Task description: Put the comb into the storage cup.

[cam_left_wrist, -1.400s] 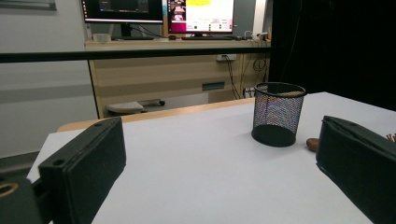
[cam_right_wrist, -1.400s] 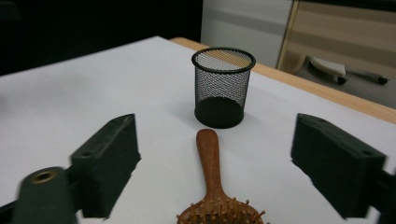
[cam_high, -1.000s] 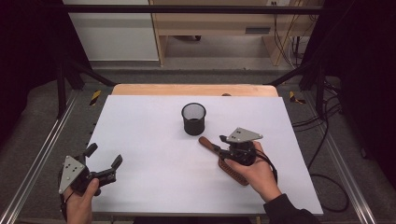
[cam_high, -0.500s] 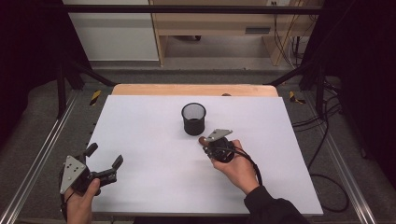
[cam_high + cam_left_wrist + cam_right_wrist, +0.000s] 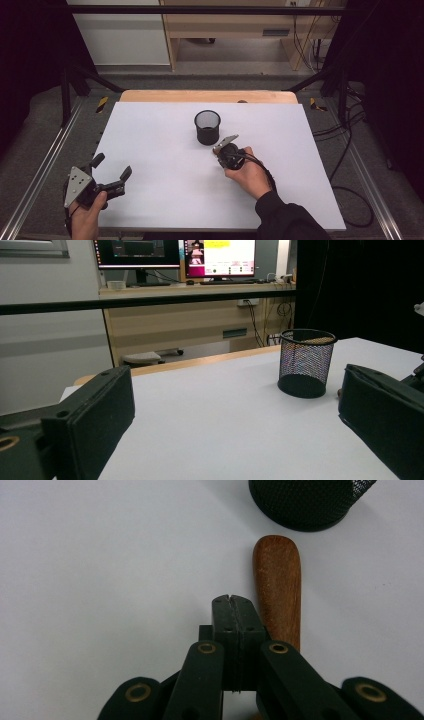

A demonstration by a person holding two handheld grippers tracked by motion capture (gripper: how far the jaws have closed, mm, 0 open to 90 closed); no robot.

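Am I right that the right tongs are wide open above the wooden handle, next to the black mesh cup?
Not quite. The right tongs are shut, jaws pressed together with nothing between them, as the right gripper view shows. The rest holds: they sit over the wooden handle, next to the black mesh cup.

Wooden handle (image 5: 278, 592): lower length hidden behind the right gripper (image 5: 233, 598); tool type indeterminable. Mesh pen cup (image 5: 305, 500): cropped by top edge. Left gripper (image 5: 240, 410): both jaws cropped by frame edges.
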